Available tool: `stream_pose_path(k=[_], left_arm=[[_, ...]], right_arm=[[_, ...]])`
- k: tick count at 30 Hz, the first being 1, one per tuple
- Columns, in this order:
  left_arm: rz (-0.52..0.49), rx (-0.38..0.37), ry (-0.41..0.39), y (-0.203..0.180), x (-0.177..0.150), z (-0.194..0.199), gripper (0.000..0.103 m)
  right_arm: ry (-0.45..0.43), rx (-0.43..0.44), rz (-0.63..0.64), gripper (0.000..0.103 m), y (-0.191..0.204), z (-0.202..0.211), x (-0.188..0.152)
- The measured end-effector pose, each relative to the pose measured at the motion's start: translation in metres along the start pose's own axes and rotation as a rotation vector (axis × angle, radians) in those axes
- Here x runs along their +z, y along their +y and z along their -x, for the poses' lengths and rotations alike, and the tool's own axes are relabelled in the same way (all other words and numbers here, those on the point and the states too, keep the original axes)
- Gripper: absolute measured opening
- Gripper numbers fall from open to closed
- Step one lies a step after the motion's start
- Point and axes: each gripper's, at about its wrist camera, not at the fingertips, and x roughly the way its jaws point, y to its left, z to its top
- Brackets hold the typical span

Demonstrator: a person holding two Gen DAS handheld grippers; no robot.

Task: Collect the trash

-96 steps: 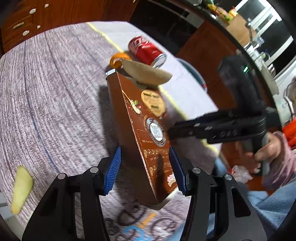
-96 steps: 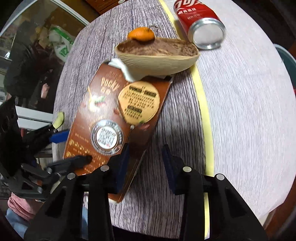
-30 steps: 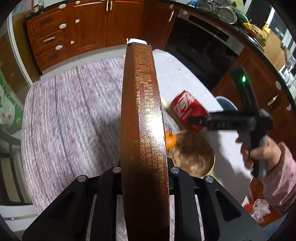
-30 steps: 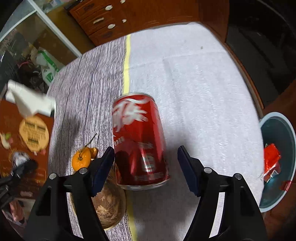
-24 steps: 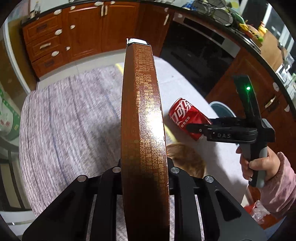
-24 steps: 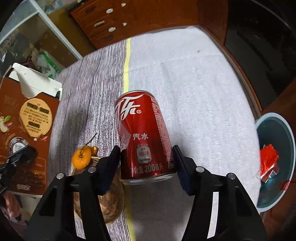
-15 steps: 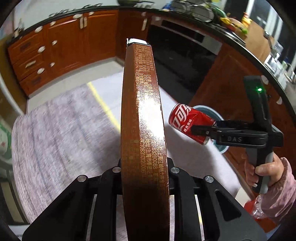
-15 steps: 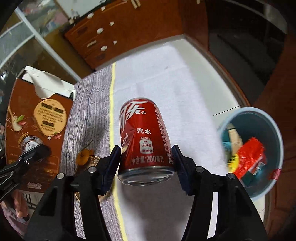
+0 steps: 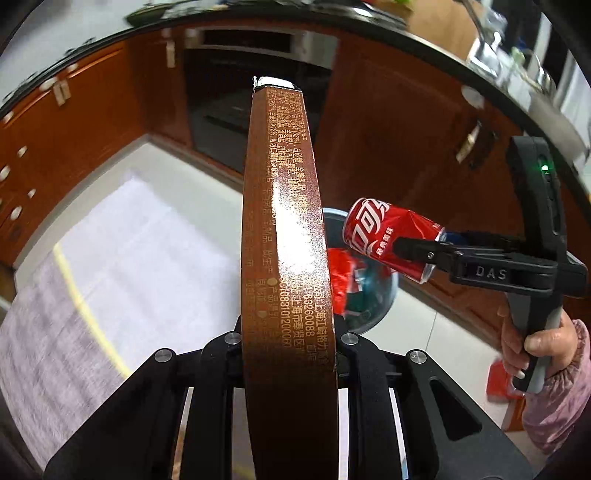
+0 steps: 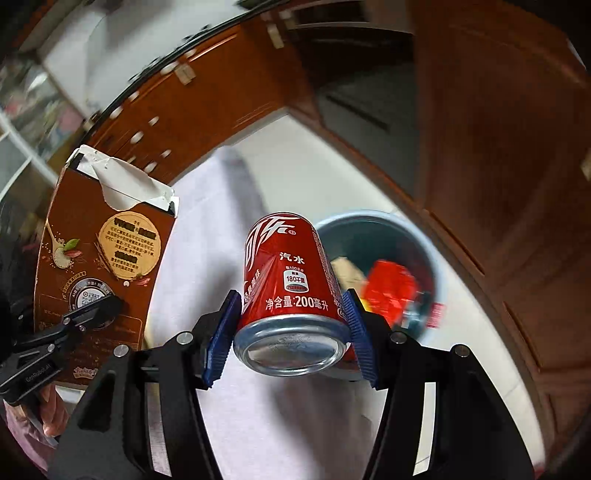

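Kitchen interior, fisheye-curved. Reddish-brown wooden cabinets (image 9: pixel 66 122) wrap the room, with pale knobs and bar handles on drawers and doors. Dark built-in oven front (image 9: pixel 236 92) set between cabinet runs. Black countertop edge (image 9: pixel 369 22) runs along the top; blurred clutter sits on it at far right, items not identifiable. Floor (image 9: pixel 436 332) is pale, glossy tile. Table (image 9: pixel 122 240) is covered by a white-and-grey striped cloth with a yellow stripe (image 9: pixel 85 306). Wooden cabinet door (image 10: pixel 498 129) fills the right of the right wrist view. Glass-fronted shelving (image 10: pixel 22 110) at far left, blurred. Lighting bright, even, indoor.
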Motion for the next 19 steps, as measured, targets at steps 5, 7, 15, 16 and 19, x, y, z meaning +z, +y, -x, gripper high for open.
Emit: stream_pose_path(k=[5,7,15,16,19], left_arm=[[-0.047,-0.036,0.08,-0.035,0.021,-0.057,0.019],[-0.061,-0.039,0.109,-0.045,0.027,-0.08,0.019],[-0.075,-0.031,0.2,-0.056,0.037,-0.148,0.023],[-0.07,-0.027,0.212,-0.056,0.037,-0.157,0.026],[-0.069,-0.006,0.223,-0.055,0.034,-0.168,0.049]], right_arm=[[0.011,-0.039,-0.074,0.054,-0.046,-0.005,-0.007],[0.016,-0.052,-0.096,0.054,-0.059,-0.011,-0.009],[0.062,-0.064,-0.145,0.054,-0.086,-0.04,-0.011],[0.065,-0.065,-0.151,0.054,-0.087,-0.043,-0.011],[0.074,-0.067,-0.162,0.054,-0.092,-0.05,-0.01]])
